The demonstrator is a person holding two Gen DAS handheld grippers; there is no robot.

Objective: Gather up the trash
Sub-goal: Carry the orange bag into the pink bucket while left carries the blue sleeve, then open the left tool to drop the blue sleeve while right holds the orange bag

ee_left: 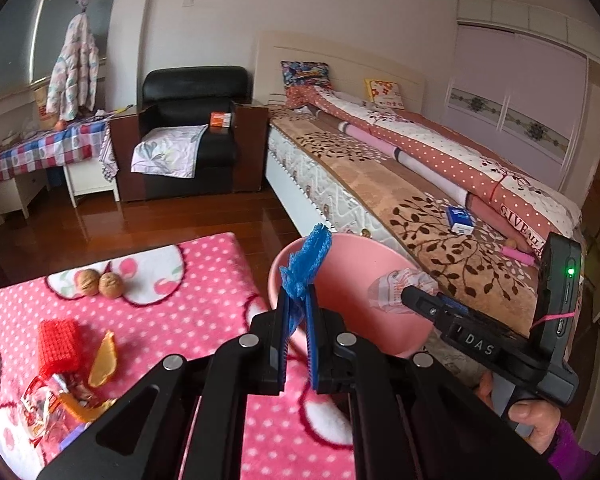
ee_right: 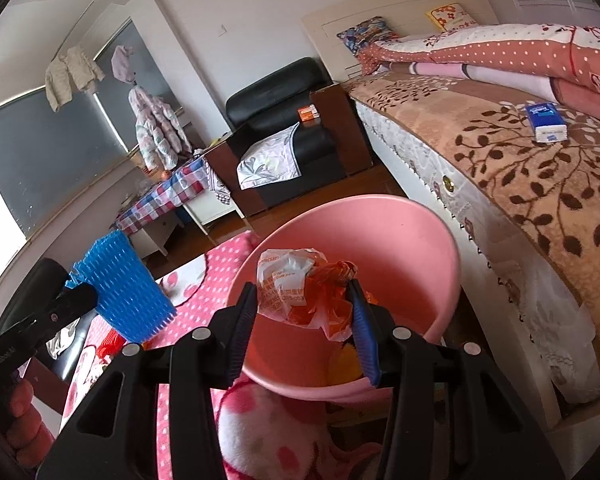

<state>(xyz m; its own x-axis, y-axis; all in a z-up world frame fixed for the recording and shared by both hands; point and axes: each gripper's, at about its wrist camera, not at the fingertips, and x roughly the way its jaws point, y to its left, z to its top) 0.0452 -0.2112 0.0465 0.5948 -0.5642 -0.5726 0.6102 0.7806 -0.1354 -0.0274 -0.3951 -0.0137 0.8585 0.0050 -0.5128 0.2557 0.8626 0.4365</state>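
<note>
Pink bin nearly fed: my right tool grips a crumpled wrapper over it, my left tool is clamped on blue foam netting. Red netting, wrappers, walnuts remain on the surface.

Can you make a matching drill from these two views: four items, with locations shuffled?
Items:
1. blue foam net
2. crumpled wrapper
3. two walnuts
4. blue tissue pack

Places:
A. on the bed's leaf-pattern cover
B. on the pink dotted blanket
C. between the right gripper fingers, over the pink bin
D. pinched in the left gripper

Pairs: 1-D, 2-C, 3-B, 4-A
</note>
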